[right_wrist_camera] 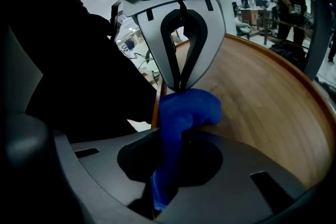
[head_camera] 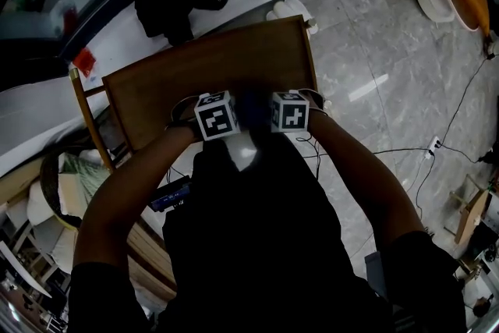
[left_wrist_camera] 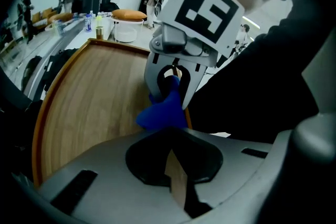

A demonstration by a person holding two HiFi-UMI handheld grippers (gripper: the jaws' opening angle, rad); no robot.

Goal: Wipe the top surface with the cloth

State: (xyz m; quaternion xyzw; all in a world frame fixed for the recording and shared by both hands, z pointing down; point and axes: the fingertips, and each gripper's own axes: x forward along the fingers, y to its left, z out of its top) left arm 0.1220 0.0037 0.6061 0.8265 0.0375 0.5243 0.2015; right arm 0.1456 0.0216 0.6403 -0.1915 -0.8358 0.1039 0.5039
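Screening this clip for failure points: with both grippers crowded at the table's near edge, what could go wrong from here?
1. The right gripper clamps the blue cloth as a bunched wad, so wiping may touch only a narrow strip of the wooden tabletop.
2. The left gripper, jaws together, sits right against that wad; the two grippers could knock together.

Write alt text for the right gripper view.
A bright blue fabric cloth is clamped in the right gripper, over a brown wooden tabletop. Facing it, the white left gripper has its jaws together, tips touching the cloth's top. A person in dark clothing fills the left side.
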